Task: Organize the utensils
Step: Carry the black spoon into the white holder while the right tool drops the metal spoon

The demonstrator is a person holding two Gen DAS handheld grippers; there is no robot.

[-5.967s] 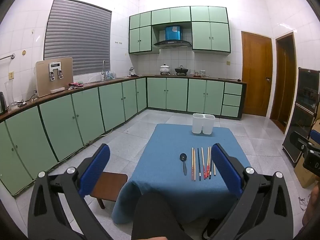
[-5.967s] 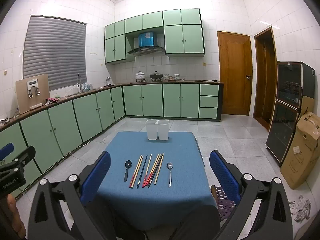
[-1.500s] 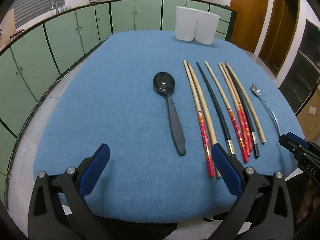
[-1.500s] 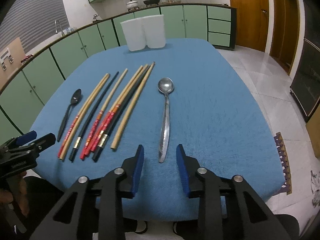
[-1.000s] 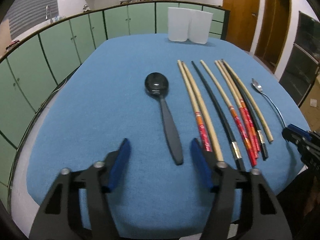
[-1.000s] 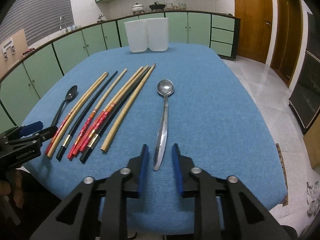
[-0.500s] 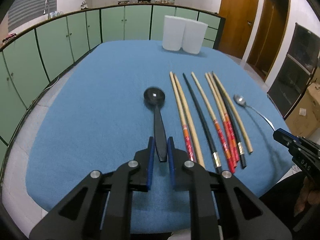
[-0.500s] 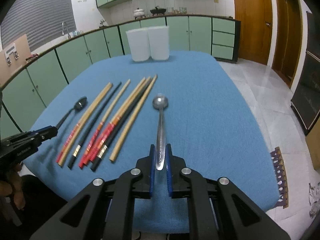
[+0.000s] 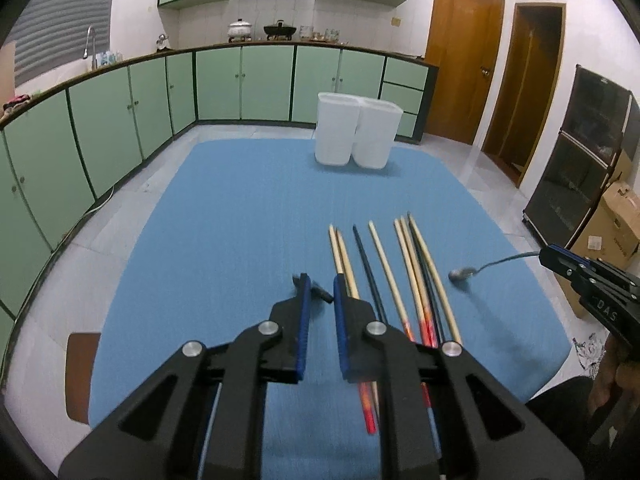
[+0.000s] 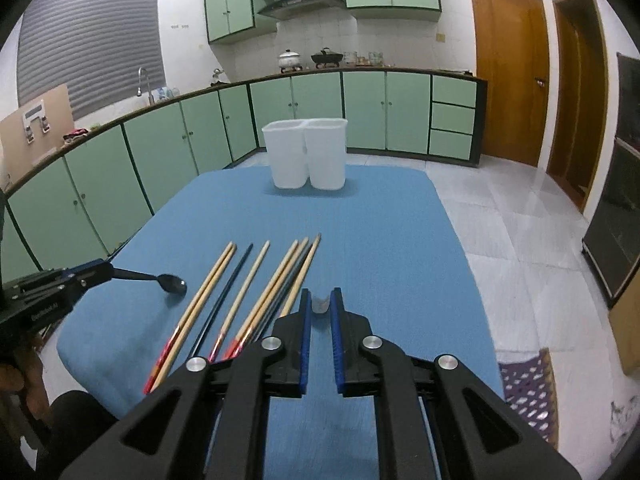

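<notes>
My left gripper (image 9: 319, 285) is shut on the black spoon (image 10: 162, 280) and holds it by the handle above the blue tablecloth (image 9: 240, 216); the right wrist view shows its bowl hanging free. My right gripper (image 10: 320, 300) is shut on the metal spoon (image 9: 476, 270), also lifted; only its blurred bowl tip (image 10: 321, 304) shows between my fingers. Several chopsticks (image 9: 400, 268), wooden, black and red-ended, lie side by side on the cloth between the two grippers (image 10: 256, 288). Two white holder cups (image 9: 356, 136) stand together at the far end of the table (image 10: 308, 158).
A brown stool (image 9: 80, 376) sits low at the table's left. Green cabinets (image 9: 120, 120) run along the left and back walls. A dark cabinet (image 9: 576, 184) and a cardboard box (image 9: 612, 220) stand to the right.
Both grippers closed on the spoon handles and lifted the spoons off the cloth, and both views have risen and tilted up. The chopsticks have not moved.
</notes>
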